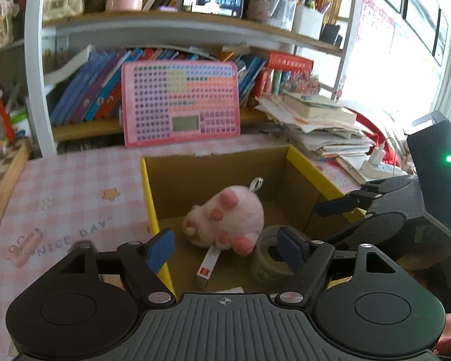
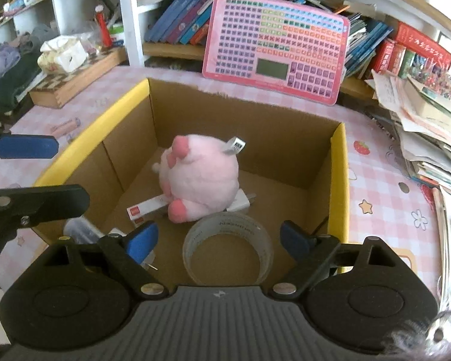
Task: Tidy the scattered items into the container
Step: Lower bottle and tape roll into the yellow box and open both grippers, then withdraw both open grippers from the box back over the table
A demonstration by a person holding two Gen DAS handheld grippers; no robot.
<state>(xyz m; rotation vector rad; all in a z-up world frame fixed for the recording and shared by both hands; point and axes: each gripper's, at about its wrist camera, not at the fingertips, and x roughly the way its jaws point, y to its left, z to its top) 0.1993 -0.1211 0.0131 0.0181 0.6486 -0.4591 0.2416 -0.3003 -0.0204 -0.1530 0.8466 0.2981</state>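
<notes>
L claw (image 1: 225, 251) wide, empty, R claw (image 2: 218, 240) wide, empty, over tape roll (image 2: 228, 248) in cardboard box (image 2: 341, 180), pink plush (image 2: 201, 180) inside

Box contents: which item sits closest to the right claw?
The clear tape roll, standing just beyond the open right claw; the pink plush and white carton lie deeper in.

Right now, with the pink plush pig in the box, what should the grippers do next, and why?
Probably lift both out of the cardboard box. The left gripper and right gripper are open and hold nothing; the plush pig and tape roll already lie inside.
</notes>
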